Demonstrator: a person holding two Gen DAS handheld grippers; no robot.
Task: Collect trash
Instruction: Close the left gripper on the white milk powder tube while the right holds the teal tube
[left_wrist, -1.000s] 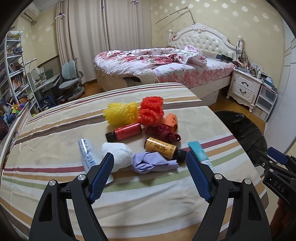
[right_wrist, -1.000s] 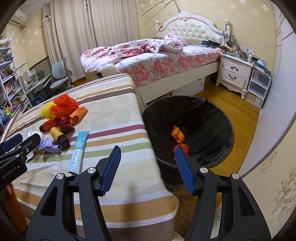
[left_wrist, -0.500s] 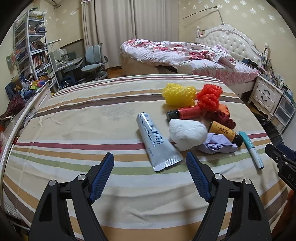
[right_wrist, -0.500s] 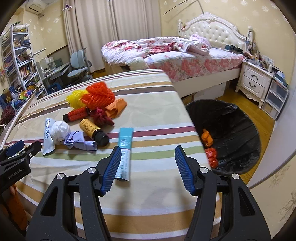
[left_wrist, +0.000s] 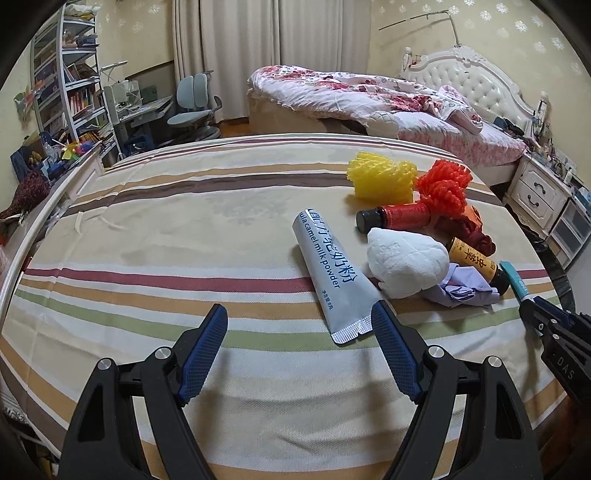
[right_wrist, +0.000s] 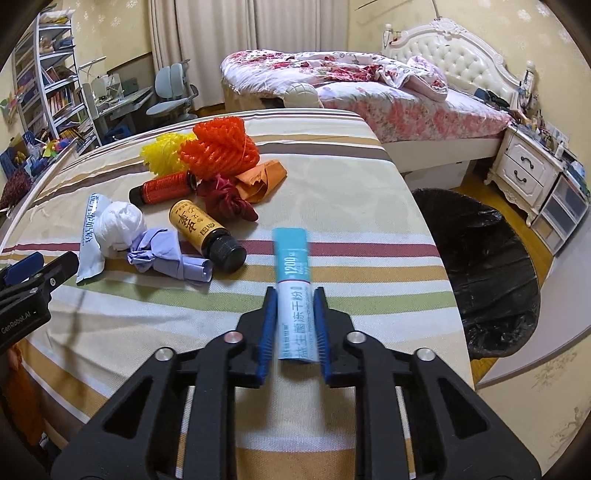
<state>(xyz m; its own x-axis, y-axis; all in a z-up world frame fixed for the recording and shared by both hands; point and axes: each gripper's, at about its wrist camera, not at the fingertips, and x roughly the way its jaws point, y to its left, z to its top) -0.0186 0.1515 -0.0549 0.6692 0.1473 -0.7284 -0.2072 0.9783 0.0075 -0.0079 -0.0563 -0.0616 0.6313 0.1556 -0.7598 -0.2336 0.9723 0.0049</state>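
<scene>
My right gripper (right_wrist: 294, 297) is shut on a teal-and-white sachet (right_wrist: 293, 280) lying on the striped tablecloth (right_wrist: 332, 184). My left gripper (left_wrist: 299, 317) is open and empty, low over the cloth, its right finger beside the end of a silver milk-powder sachet (left_wrist: 327, 273). Behind lie a white wad (left_wrist: 406, 266), a lilac wad (left_wrist: 461, 291), a yellow bottle (right_wrist: 205, 229), a red bottle (left_wrist: 395, 218), a dark red rag (right_wrist: 227, 199), orange paper (right_wrist: 262, 179), and yellow (left_wrist: 382, 177) and orange (left_wrist: 443, 188) foam nets.
A black-lined trash bin (right_wrist: 487, 266) stands on the floor right of the table. A bed (right_wrist: 369, 88) and nightstand (right_wrist: 528, 173) are behind. A bookshelf (left_wrist: 74, 92), desk and chair (left_wrist: 195, 107) stand at the far left.
My right gripper swung from the bin to the table and shut on the teal sachet. My left gripper moved left and closer, towards the silver sachet, still open.
</scene>
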